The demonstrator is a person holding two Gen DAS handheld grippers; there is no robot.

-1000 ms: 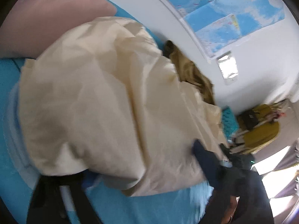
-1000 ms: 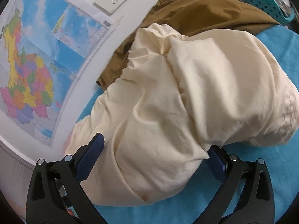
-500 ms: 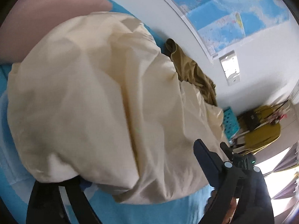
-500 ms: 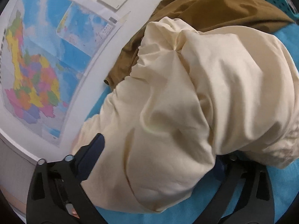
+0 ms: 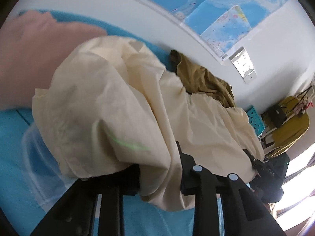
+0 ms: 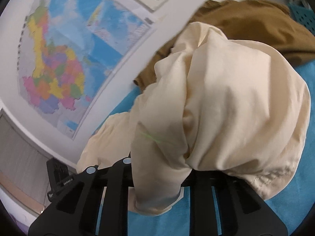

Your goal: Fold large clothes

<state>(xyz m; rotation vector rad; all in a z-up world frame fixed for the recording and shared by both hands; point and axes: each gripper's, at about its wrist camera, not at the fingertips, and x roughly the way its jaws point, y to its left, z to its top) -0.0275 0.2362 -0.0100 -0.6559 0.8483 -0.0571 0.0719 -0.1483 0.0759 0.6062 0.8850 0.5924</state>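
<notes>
Both my tongs have just closed on the cream garment [image 5: 122, 106] bunched on the blue sheet [image 5: 13, 157], left gripper [image 5: 159, 179] and right gripper [image 6: 159, 177] each pinching a fold. Only the left view shows a pink pillow [image 5: 29, 59].

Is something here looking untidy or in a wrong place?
Yes: the brown garment lies crumpled against the wall, partly under the cream garment, which is bunched up, not flat, on the blue surface.

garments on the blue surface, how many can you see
3: a cream garment bunched in front with both grippers closed on it, a brown garment behind it by the wall, a pink one at far left. More may lie underneath.
</notes>
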